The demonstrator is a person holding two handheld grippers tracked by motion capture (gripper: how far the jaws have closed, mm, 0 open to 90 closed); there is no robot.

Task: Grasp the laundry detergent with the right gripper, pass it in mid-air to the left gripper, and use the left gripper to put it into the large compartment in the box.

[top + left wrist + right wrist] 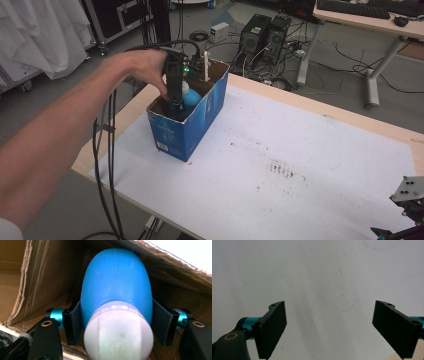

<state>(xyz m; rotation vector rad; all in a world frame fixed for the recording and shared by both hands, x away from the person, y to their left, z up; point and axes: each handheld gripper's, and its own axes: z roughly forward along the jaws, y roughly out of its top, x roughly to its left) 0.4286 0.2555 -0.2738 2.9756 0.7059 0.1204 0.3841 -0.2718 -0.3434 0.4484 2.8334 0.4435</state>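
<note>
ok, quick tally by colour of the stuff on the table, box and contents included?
Blue: 2 - cardboard box, egg-shaped bottle inside it
White: 2 - table sheet, upright stick in the box
Black: 2 - left gripper in the box, right gripper over the sheet
Total: 6

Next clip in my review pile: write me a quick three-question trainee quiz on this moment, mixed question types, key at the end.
1. True or false: the left gripper reaches down into the blue cardboard box.
2. What lies between the left gripper's pads?
A. a blue and white egg-shaped object
B. a keyboard
C. a cable
3. How do the right gripper's jaws stand, and what is under them?

Key:
1. True.
2. A, the blue and white egg-shaped object, with a pad at each flank.
3. Wide apart with nothing between them, over the white table cover.
</note>
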